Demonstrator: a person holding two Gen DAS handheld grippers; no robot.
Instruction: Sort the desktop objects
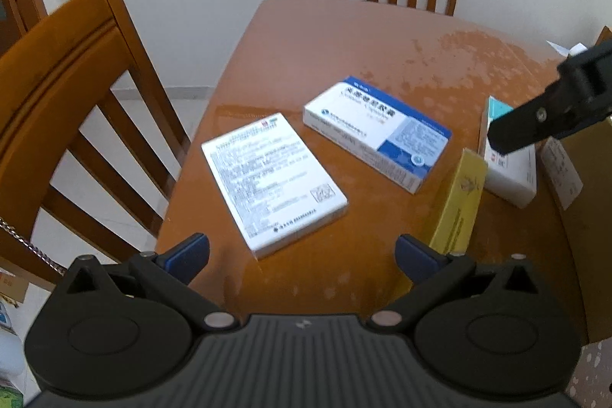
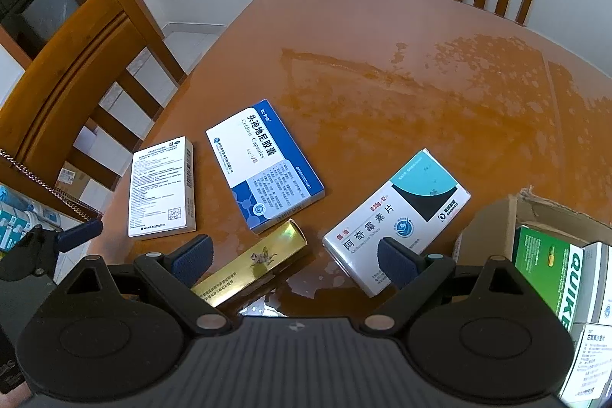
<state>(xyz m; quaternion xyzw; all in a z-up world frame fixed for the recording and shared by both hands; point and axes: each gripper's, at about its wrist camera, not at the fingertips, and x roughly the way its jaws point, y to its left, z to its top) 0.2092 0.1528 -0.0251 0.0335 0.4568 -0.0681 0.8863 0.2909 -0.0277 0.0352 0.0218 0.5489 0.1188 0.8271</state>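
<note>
The right gripper (image 2: 294, 260) is sitting closest to the camera, w/ its fingers spread wide and nothing in them. Just under it a long gold box (image 2: 248, 268) is lying flat on the worktop (image 2: 382, 64). Next to that, on the right, a white and teal box (image 2: 397, 220) is lying flat too, right beside the right finger pad.

The left gripper (image 1: 302, 255) is also spread wide and holding nothing. It is hanging over a white box (image 1: 273, 184) full of tiny print. A blue and white box (image 1: 376, 132) is lying just past it, a bit apart.

A brown cardboard box (image 2: 493, 236) is sitting at the right side, and a green box (image 2: 547, 274) & some white ones are already packed in it. So I think the sorting is partway done: 4 boxes are left out, and both grippers are getting ready to pick.

Next, I think the right gripper needs to go down & close on the gold box or the teal one. Flat boxes are hard to pinch, so it should grab across the thin sides.

The white box is lying near the worktop's left edge, close to a wooden chair (image 1: 69, 94), so a push could slide it off. The far half of the worktop is open, w/ lots of room to move.
</note>
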